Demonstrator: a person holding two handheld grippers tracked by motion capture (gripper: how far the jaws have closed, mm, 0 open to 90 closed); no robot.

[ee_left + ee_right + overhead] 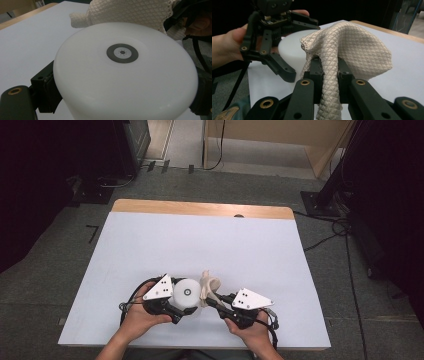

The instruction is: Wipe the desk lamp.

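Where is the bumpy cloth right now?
In the high view the cloth hangs pinched in the right gripper near the table's front edge, just right of the white round lamp that the left gripper clamps.

Both forearms enter from the near edge of the table (200, 240). The left hand (140, 317) holds the left gripper (182, 307) level, jaws spread wide and clamped on something broad. Just right of it, the right hand (250, 330) angles the right gripper (207, 300) toward the left gripper, jaws pinched tight.
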